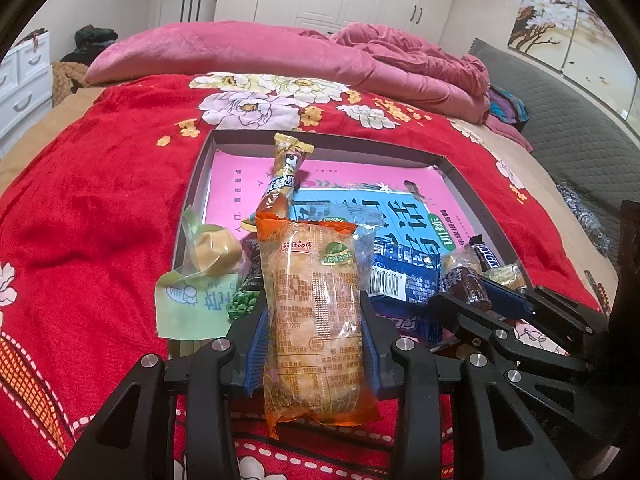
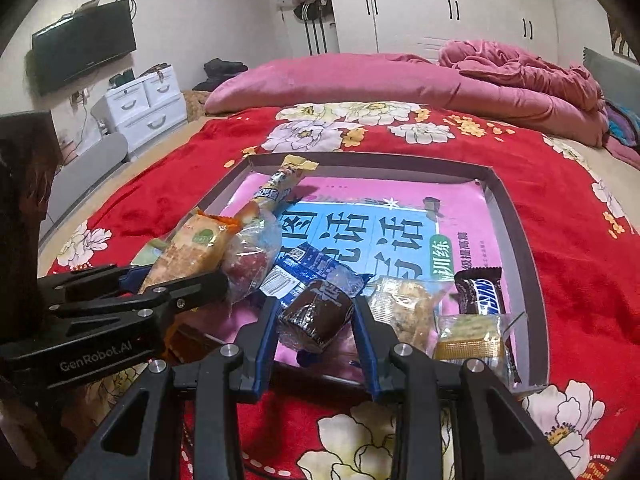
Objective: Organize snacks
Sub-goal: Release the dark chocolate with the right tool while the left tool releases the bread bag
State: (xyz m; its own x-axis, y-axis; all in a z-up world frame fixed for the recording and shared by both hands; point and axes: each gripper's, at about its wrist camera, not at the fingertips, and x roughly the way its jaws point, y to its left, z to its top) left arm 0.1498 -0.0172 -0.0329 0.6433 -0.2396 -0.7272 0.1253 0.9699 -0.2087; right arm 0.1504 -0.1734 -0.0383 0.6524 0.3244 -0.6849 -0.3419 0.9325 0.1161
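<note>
While pinched lengthwise in the left gripper [image 1: 316, 344], orange pastry packet [image 1: 314, 320] pointing long axis straight ahead into the shallow box [image 1: 460, 168]; closed around the brown wrapped cake [image 2: 318, 314], right gripper [image 2: 316, 336] (nearer the box's near-right corner); both loads just over the near rim, among blue packet [image 2: 304, 270] and chocolate bar [image 2: 482, 294]

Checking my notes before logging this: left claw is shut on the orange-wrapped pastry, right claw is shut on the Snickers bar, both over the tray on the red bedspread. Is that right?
Not quite. The right claw grips the dark brown wrapped cake, not the Snickers bar, which lies untouched in the tray, as the right wrist view shows. The left claw on the orange-wrapped pastry is correct.
</note>
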